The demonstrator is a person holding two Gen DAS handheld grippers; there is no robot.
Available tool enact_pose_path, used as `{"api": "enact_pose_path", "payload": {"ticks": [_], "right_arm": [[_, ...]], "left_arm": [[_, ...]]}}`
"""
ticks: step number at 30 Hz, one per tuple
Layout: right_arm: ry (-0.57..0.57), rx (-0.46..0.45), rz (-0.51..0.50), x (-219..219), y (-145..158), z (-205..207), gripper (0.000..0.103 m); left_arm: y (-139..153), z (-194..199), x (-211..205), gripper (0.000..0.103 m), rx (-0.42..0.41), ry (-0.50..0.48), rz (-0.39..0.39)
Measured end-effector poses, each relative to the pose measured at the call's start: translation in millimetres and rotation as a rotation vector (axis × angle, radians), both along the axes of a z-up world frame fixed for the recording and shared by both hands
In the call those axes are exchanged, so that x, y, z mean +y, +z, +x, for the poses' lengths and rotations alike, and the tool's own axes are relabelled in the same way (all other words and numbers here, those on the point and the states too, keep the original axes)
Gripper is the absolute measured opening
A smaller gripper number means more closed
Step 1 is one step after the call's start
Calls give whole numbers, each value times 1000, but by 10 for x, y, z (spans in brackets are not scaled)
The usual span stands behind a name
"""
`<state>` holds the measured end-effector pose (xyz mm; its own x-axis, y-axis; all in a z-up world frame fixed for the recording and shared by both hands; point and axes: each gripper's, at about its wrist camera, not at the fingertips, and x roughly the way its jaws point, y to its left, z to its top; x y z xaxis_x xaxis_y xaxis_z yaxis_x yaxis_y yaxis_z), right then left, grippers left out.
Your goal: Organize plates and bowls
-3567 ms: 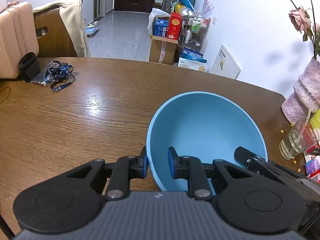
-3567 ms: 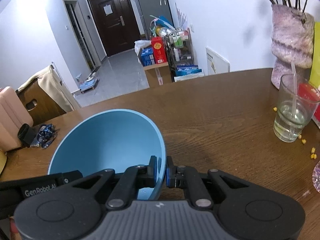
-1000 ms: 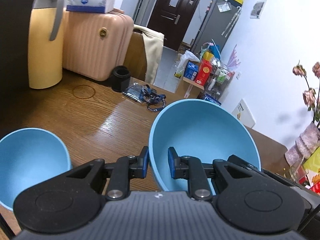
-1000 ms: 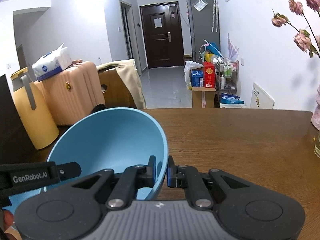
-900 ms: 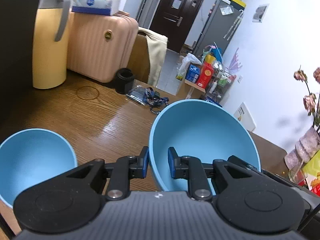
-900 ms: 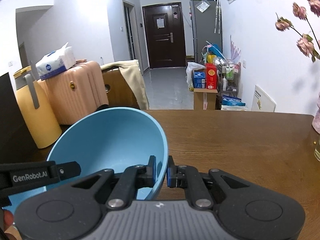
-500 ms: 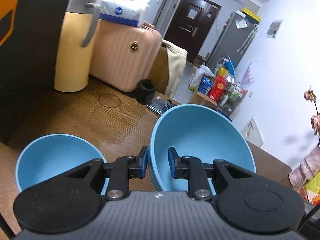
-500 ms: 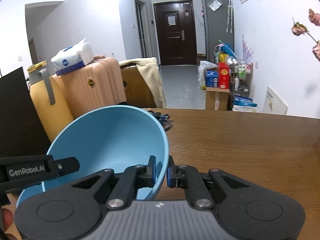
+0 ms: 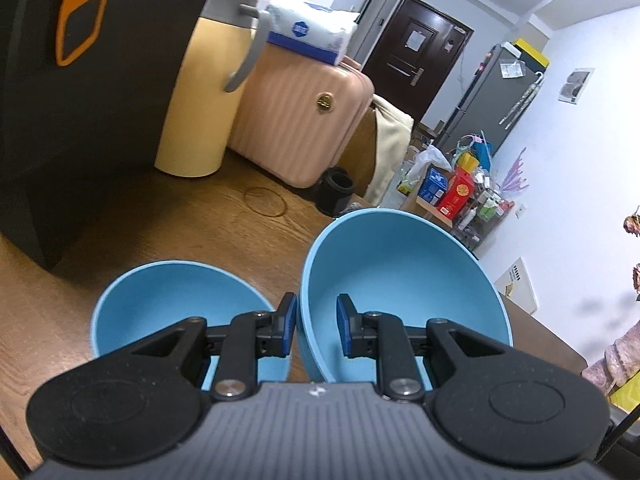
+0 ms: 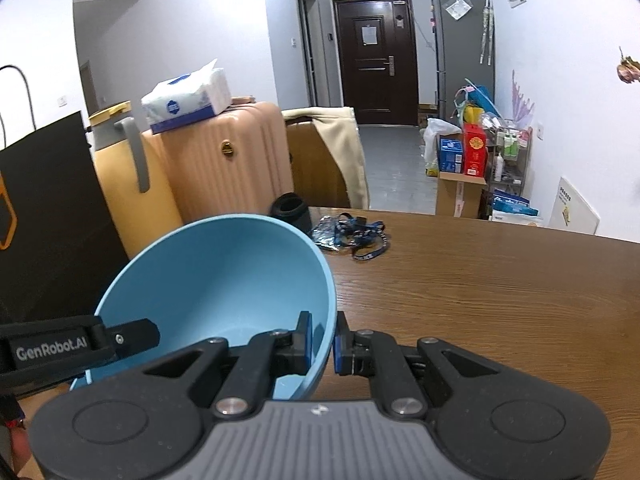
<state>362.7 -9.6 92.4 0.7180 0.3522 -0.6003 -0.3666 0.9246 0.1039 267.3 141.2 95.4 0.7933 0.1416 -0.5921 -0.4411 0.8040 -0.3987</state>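
A large light-blue bowl hangs tilted above the wooden table, held at two places on its rim. My left gripper is shut on its left rim, one pad outside and one inside. My right gripper is shut on the right rim of the same bowl. One of the left gripper's fingers reaches in from the left edge of the right wrist view. A second, similar blue bowl sits upright on the table just left of the held one, partly hidden behind my left gripper.
A black paper bag stands at the left, with a yellow jug beside it. Behind them are a pink suitcase topped by a tissue pack. A black cup and a blue lanyard lie farther back.
Both grippers have carried the big bowl to the left across the table. The second bowl has come further into view beside it, and the bag and jug now loom larger.
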Motion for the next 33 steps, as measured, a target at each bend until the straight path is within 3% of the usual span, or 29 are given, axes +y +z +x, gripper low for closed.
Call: {"api": "enact_pose_path", "payload": {"ticks": [33], "right_arm": [[119,47,-42,867,-117,-243,10]], "left_arm": [[-73,-435,705,21,21,137,-13]]}}
